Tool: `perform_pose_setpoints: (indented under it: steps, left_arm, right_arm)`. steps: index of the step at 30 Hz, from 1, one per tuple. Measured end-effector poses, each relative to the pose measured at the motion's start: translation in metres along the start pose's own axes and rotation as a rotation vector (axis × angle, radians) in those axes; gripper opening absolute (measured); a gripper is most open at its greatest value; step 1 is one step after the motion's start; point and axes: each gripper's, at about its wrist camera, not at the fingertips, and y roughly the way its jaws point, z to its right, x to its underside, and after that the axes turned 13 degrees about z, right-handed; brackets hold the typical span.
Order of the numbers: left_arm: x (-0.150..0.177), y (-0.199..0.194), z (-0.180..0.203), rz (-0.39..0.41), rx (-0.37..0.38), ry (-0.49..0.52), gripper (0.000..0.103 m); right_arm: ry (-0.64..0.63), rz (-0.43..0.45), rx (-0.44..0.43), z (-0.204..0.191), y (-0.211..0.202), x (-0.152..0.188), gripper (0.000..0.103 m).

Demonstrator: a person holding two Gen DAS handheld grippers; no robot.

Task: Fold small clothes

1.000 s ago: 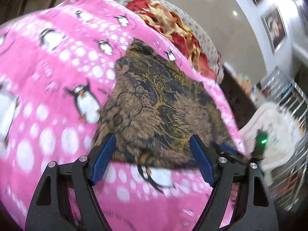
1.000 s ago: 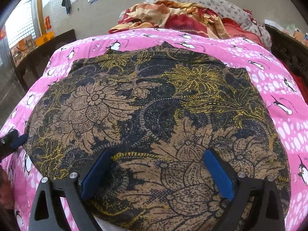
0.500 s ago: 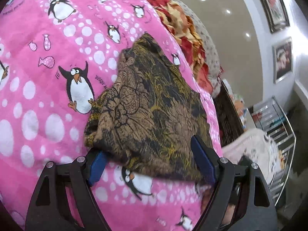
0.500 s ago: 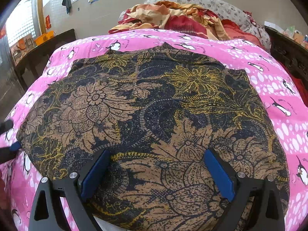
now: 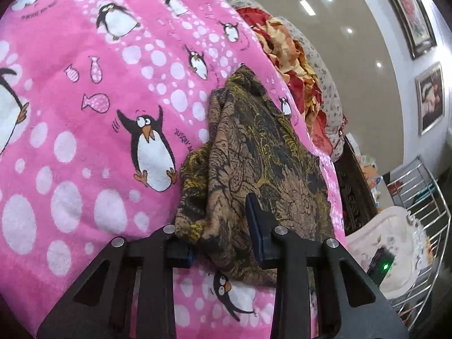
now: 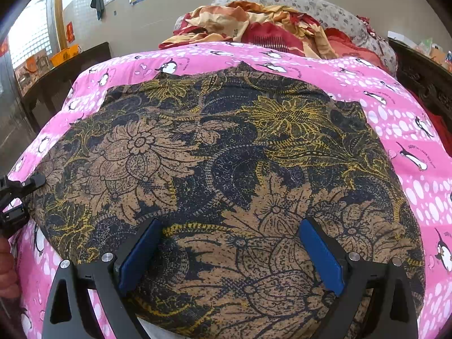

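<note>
Here the brown floral garment (image 6: 214, 175) lies spread on the pink penguin blanket (image 6: 401, 118) that covers the bed, its black, tan and yellow flower print facing up. In the right wrist view it fills most of the frame, lying fairly flat, its far edge near the heap of red and orange bedding (image 6: 254, 28) and the grey patterned pillow (image 6: 325, 8) at the head of the bed.

The left tongs (image 5: 223, 234) are closed on the near left corner of the garment: cloth is bunched and pinched between the two blue pads, and the fabric beside them is rumpled into folds and lifted a little off the blanket. The same tongs show at the left edge of the right wrist view, touching the garment's left edge, with part of a hand just below them.

The right tongs (image 6: 231, 257) stand wide apart over the near edge of the garment, one blue pad on each side of a tan flower. Whether the pads touch the cloth cannot be told; nothing is gripped between them.

Beyond the bed, the left wrist view shows a wire rack (image 5: 423, 197) holding pale cloth, and framed pictures (image 5: 429, 96) on the white wall. A dark wooden table (image 6: 65, 76) stands at the far left in the right wrist view.
</note>
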Motion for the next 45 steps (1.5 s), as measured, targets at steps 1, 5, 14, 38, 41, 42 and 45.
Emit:
perform_pose_setpoints:
  steps: [1, 5, 14, 38, 41, 42, 45]
  left_arm:
    - [0.001, 0.000, -0.001, 0.008, 0.007, 0.003, 0.029]
    - [0.004, -0.004, -0.001, 0.047, 0.018, 0.031, 0.029]
    - [0.001, -0.001, 0.001, 0.047, -0.079, 0.011, 0.014]
    - [0.020, 0.006, 0.141, 0.120, 0.080, 0.588, 0.008]
    - [0.021, 0.003, 0.145, 0.120, 0.088, 0.593, 0.007]
    - [0.021, 0.001, 0.146, 0.119, 0.093, 0.596, 0.007]
    - [0.023, -0.004, 0.156, 0.121, 0.121, 0.608, 0.006]
  right_arm:
    - [-0.001, -0.001, 0.002, 0.000, 0.000, 0.000, 0.098]
    - [0.010, -0.007, -0.006, 0.000, 0.000, -0.001, 0.098]
    - [-0.005, -0.043, 0.029, -0.009, -0.007, -0.012, 0.091]
    - [-0.330, -0.601, -0.290, -0.212, 0.205, -0.209, 0.028]
    - [-0.367, -0.601, -0.279, -0.209, 0.209, -0.209, 0.009]
    - [-0.360, -0.587, -0.280, -0.206, 0.207, -0.211, 0.008]
    - [-0.311, -0.553, -0.302, -0.183, 0.195, -0.221, 0.007]
